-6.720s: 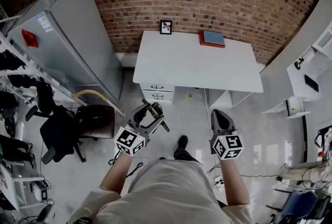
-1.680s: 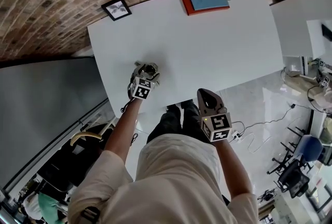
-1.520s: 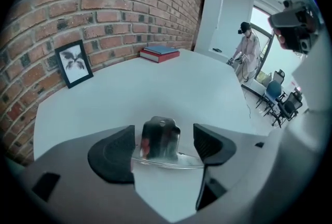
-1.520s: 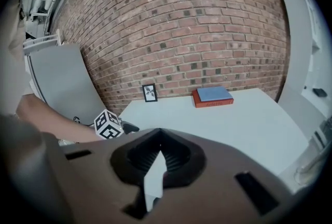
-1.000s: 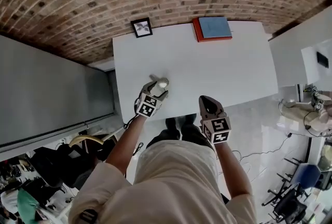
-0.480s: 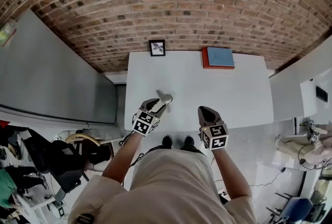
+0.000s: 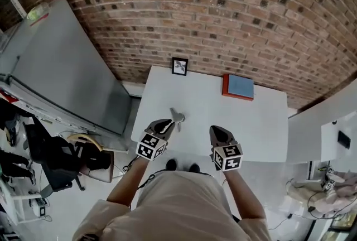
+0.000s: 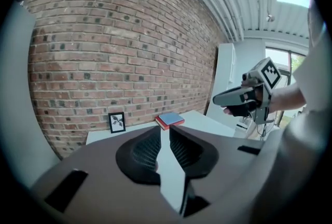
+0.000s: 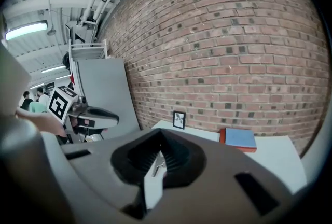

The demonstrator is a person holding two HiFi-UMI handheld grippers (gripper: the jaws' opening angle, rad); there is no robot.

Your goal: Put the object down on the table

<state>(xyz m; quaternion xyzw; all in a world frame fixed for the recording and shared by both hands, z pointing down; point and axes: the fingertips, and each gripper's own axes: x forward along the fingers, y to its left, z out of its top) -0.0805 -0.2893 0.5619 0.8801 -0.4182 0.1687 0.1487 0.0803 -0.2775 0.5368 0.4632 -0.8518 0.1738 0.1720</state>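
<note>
A small grey metal tool (image 7: 177,117) lies free on the white table (image 7: 251,128), near its front left part. My left gripper (image 7: 163,124) hovers just short of it, toward the table's front edge; its jaws are closing, with a narrow gap and nothing between them. In the left gripper view (image 8: 165,128) only bare table top shows through that gap. My right gripper (image 7: 216,133) hangs over the front edge with its jaws together and empty. The right gripper view (image 9: 160,140) shows the tool (image 9: 157,163) on the table beyond its jaws.
A small framed picture (image 7: 179,66) and a blue book on a red one (image 7: 239,87) stand at the table's back edge against the brick wall. A tall grey cabinet (image 7: 61,61) is to the left, with an office chair (image 7: 50,162) beside it. White furniture (image 7: 329,128) is to the right.
My left gripper has drawn back from the tool, which now lies alone on the table, and its jaws have narrowed. The head view has pulled back from the table.
</note>
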